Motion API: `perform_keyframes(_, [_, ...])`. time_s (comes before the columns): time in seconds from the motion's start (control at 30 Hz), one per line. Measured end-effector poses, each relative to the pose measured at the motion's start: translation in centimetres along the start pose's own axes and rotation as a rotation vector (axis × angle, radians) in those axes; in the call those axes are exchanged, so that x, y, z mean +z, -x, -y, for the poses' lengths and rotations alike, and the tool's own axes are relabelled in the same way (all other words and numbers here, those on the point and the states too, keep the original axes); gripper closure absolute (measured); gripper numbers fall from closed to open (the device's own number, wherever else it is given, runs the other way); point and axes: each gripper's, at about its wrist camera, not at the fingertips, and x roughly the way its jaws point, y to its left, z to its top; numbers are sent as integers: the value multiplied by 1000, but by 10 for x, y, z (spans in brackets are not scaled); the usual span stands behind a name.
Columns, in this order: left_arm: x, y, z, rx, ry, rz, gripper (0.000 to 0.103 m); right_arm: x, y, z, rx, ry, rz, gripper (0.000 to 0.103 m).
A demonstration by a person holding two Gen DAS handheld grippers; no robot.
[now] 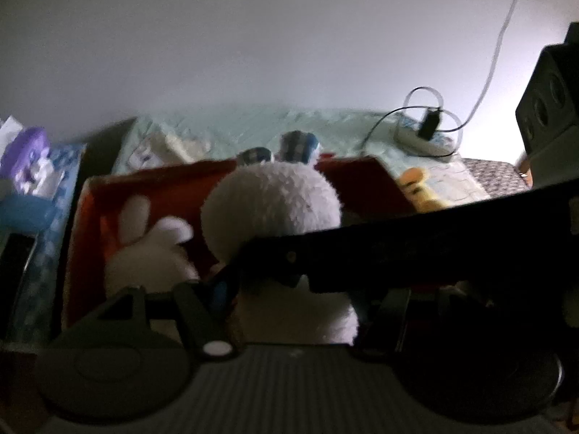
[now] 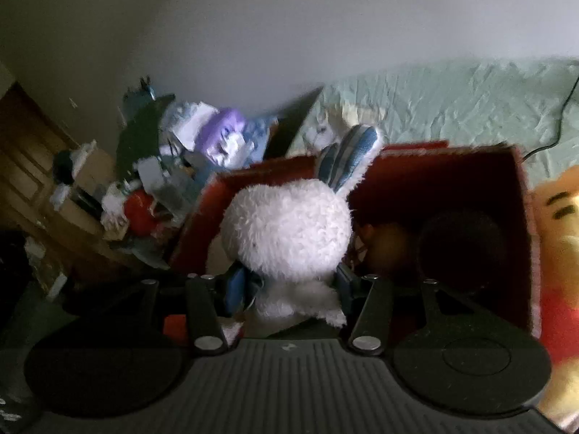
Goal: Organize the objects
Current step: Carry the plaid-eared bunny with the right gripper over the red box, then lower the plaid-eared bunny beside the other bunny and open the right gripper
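A white plush bunny [image 2: 286, 231] with blue plaid ears [image 2: 347, 159] hangs upright over an open red box [image 2: 416, 159]. My right gripper [image 2: 289, 289] is shut on the bunny's body just below the head, a blue pad [image 2: 235, 289] on each side. In the left wrist view the bunny [image 1: 271, 206] also fills my left gripper [image 1: 300, 300], which is shut on its lower body. That gripper's right finger is hidden behind the dark frame of the right gripper [image 1: 416, 249], which crosses from the right. White plush paws [image 1: 152, 249] show inside the red box [image 1: 163, 184].
Dark round shapes [image 2: 459, 246] lie in the box's right half. A yellow plush [image 2: 557, 238] sits to its right on the green bedspread [image 2: 452, 101]. A power strip with charger and cables [image 1: 423, 137] lies behind. A purple toy [image 2: 224, 137] and a clutter pile [image 2: 144, 199] stand left.
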Motion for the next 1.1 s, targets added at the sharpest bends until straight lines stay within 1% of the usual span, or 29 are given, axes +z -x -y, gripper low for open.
perform_keyframes(0.07, [-4,-5,-10,6,14,-14,41,0,-13,1,-12,-4,-29,49])
perform_keyframes(0.2, [-6,-10,-19,28,33,-18,32,1,-29,6,-27,-16,-82,49])
perform_keyframes(0.33, [-6,-14,-28,34,52,-20,30,3,-43,5,-52,2,-133,48])
perform_keyframes(0.43, [-8,-18,-29,53,43,-30,28,0,-53,5,-35,-2,-151,45])
perform_keyframes(0.53, [-8,-21,-28,67,32,-32,27,1,-54,6,-16,-9,-160,42])
perform_keyframes(0.63, [-7,-24,-30,70,39,-36,24,2,-50,8,-18,-8,-147,41])
perform_keyframes(0.73, [-7,-28,-31,77,46,-41,24,4,-40,8,-35,4,-112,37])
perform_keyframes(0.83, [-7,-29,-33,77,51,-43,24,7,-25,13,-12,-19,-54,34])
perform_keyframes(0.93, [-7,-29,-33,81,48,-46,24,9,-6,22,6,-73,26,35])
perform_keyframes(1.0, [-7,-29,-32,81,44,-46,24,11,1,29,15,-124,61,40])
perform_keyframes(1.03, [-8,-29,-32,80,39,-46,23,10,3,34,16,-153,72,45])
perform_keyframes(1.1, [-8,-29,-30,82,29,-45,23,10,1,40,12,-194,75,53])
